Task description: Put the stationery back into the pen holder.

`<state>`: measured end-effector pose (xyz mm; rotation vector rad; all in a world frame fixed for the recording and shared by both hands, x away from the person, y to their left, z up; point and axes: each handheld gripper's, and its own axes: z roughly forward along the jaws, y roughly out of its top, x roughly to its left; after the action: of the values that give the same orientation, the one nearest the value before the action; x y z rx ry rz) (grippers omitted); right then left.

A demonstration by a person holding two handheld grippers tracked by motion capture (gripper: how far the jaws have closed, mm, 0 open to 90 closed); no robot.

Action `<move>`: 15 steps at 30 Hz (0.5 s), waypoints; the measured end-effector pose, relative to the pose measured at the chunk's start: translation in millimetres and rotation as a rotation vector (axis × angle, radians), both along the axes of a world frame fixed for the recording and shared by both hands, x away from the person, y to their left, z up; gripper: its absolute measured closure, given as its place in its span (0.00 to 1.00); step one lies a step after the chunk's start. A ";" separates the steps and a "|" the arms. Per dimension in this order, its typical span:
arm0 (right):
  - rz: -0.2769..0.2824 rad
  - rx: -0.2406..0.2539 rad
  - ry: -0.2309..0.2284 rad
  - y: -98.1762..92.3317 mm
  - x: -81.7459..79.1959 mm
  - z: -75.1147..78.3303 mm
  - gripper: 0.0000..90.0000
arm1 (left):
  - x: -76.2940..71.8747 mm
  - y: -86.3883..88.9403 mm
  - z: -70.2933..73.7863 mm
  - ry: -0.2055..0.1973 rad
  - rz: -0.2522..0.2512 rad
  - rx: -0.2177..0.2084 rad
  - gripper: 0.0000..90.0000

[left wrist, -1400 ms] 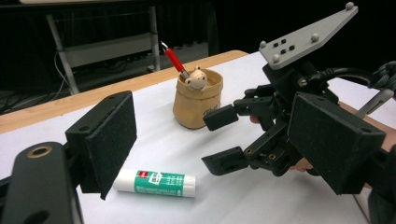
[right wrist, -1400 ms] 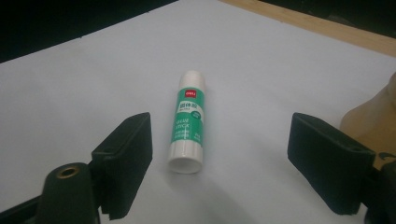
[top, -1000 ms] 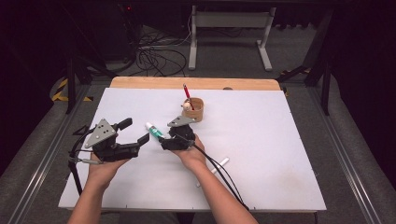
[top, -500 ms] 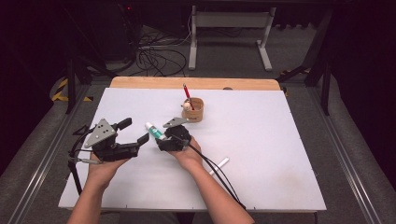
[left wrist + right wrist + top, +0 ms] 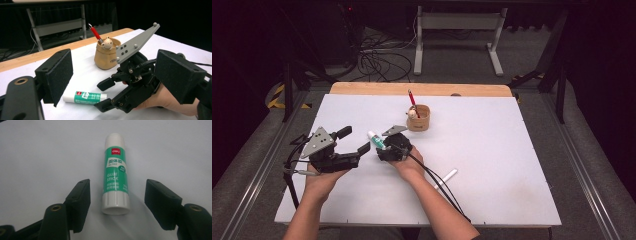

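While its jaws close, the right gripper [image 5: 116,205] straddles (untouched) the glue stick [image 5: 116,180].

Glue stick [image 5: 115,173] flat on white table [image 5: 37,152], btwn closing right tongs [image 5: 116,206], pads not touching.

Glue stick [image 5: 85,97] end hidden behind finger pad
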<state>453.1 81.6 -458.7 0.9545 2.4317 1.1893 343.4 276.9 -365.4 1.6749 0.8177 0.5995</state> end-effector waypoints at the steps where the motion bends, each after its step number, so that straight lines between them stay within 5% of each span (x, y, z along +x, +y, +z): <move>1: 0.000 -0.004 0.003 0.4 0.4 -0.3 0.45 | 0.0 0.1 0.0 0.000 0.001 0.000 0.18; 15: -0.013 -0.033 0.006 5.2 2.8 -2.0 0.54 | 0.0 2.2 0.6 0.001 0.005 -0.005 0.19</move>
<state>455.9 86.9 -460.7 0.9636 2.4384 1.1405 343.3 279.2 -364.8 1.6689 0.8237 0.5993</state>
